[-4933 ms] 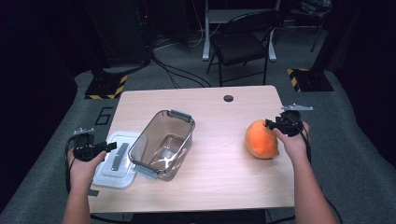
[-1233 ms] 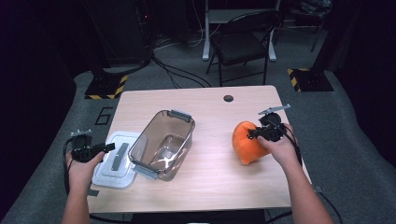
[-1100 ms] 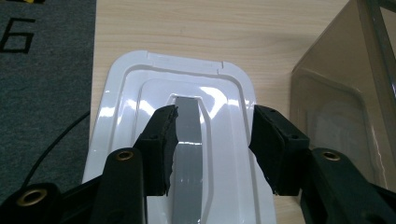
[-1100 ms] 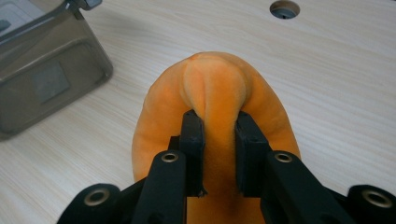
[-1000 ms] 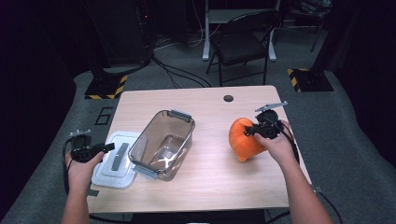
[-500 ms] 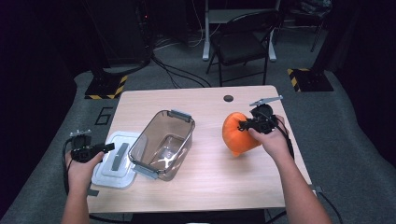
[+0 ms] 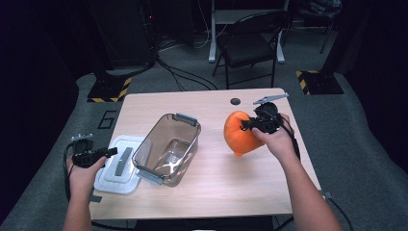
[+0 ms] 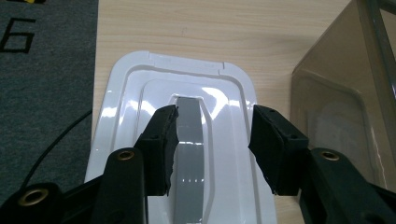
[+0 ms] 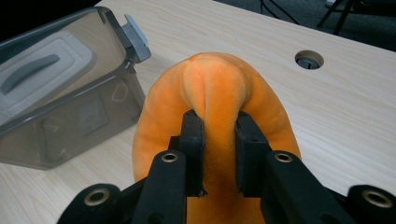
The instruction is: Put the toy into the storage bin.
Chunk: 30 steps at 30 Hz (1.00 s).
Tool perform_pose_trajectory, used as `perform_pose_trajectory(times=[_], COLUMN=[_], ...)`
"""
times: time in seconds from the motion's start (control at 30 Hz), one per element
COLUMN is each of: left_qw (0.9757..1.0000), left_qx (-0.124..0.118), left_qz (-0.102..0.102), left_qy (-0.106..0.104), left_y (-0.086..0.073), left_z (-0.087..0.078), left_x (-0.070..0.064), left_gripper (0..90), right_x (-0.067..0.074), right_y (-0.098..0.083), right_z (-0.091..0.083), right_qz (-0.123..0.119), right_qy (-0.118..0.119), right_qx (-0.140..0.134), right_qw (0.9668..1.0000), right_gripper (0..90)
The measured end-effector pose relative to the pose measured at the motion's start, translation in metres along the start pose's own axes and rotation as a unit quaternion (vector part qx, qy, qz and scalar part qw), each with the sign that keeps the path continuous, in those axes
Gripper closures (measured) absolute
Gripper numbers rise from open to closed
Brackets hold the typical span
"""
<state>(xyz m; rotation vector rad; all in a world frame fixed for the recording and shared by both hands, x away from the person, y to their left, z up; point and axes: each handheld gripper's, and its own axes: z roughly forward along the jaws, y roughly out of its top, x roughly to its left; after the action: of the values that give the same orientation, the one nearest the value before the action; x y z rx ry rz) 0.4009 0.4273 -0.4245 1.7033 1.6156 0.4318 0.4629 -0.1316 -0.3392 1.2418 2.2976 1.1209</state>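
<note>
Right claw [image 9: 215, 140] clamped on orange plush [image 9: 215, 88], lifted off counter [image 7: 207, 192]; left claw [image 8: 212, 140] open over white lid [image 8: 126, 93]; plush not yet in container [image 7: 166, 147], lid off.

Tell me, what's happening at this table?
A person holds a gripper in each hand. The right gripper is shut on a fold of an orange plush toy, held up near the clear plastic container that lies open on the table. The left gripper hovers open above the container's white lid, not touching it.
</note>
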Motion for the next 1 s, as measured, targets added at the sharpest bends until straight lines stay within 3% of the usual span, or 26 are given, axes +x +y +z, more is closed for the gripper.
perform_pose_trajectory(times=[0.53, 1.0], left_qw=[0.9999, 1.0000], left_qx=[-0.006, -0.002], left_qz=[-0.010, -0.002], left_qy=[0.002, 0.002], left_y=[-0.002, -0.002], left_z=[-0.003, -0.004], left_x=[0.003, 0.004], left_gripper=[51.0, 51.1], right_x=[0.021, 0.036], right_y=[0.022, 0.041], right_z=[0.003, 0.002], right_qz=[-0.013, -0.027], right_qy=[0.026, 0.045], right_qx=[-0.008, -0.016], right_qw=[0.9996, 0.9985], right_gripper=[75.8, 75.8])
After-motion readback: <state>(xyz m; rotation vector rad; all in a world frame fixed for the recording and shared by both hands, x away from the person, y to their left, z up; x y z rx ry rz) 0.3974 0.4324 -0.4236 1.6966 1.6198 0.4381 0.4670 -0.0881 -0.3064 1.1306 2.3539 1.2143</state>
